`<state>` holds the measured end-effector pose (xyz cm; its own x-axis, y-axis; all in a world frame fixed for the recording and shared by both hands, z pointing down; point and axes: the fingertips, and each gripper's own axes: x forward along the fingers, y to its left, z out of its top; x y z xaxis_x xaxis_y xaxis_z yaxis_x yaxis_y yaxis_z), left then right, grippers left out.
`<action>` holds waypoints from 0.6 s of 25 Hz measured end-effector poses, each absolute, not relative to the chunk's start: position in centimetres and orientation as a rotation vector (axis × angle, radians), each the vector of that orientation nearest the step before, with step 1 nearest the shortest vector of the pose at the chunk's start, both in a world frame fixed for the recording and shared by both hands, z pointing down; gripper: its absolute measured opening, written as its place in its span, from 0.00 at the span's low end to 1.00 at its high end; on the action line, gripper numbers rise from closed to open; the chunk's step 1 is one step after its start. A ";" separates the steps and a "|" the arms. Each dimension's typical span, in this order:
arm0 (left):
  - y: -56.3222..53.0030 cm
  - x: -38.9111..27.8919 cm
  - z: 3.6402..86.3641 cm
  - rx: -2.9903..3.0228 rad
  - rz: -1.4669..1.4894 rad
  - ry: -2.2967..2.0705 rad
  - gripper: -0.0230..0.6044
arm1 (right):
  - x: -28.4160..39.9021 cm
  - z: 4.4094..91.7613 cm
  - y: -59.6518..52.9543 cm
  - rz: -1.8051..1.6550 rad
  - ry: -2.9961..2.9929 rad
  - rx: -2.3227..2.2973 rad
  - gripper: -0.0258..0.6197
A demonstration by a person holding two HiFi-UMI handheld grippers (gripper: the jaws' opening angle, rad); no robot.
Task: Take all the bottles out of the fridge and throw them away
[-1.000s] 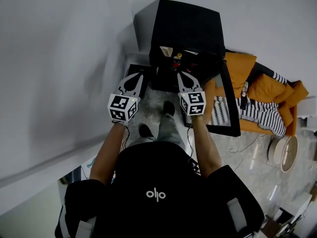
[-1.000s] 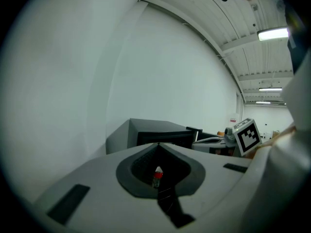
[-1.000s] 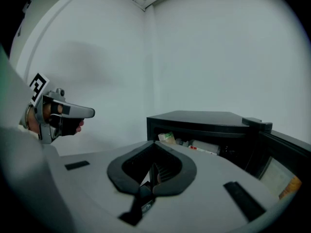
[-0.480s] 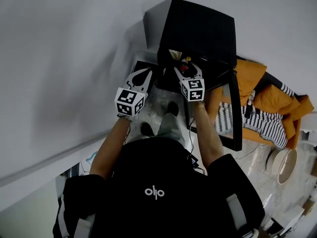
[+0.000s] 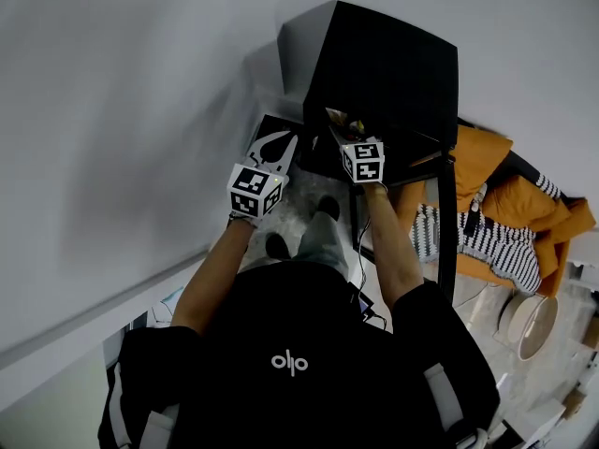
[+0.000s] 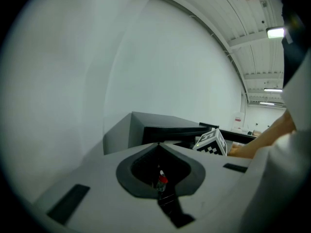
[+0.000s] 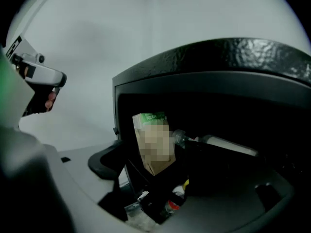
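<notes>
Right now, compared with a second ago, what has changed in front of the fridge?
Both claws moved forward toward the fridge. The right claw now reaches its open front, and its jaws have just been opening, with nothing between them. The left claw stayed shut and empty. The fridge door stayed open, the carton and bottle inside untouched.

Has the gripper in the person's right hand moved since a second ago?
Yes. The right gripper has moved up the head view to the open front of the fridge. Its jaws have just been opening, nothing held between them.
</notes>
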<state>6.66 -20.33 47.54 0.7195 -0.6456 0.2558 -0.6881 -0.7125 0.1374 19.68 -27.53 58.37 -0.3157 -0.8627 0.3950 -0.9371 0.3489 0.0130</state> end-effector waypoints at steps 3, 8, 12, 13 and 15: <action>-21.0 6.7 47.9 2.696 0.287 -1.070 0.04 | 19.3 58.8 -28.8 0.301 -2.284 1.554 0.59; -21.9 6.3 48.1 2.686 0.293 -1.091 0.04 | 18.6 59.4 -30.2 0.271 -2.272 1.490 0.59; -22.5 5.9 48.0 2.681 0.291 -1.106 0.04 | 17.9 59.9 -31.1 0.262 -2.267 1.443 0.59; -22.6 5.8 48.0 2.679 0.292 -1.110 0.04 | 17.7 60.1 -31.1 0.257 -2.261 1.434 0.59; -22.7 5.5 48.1 2.676 0.292 -1.118 0.04 | 17.7 60.3 -31.1 0.247 -2.243 1.439 0.55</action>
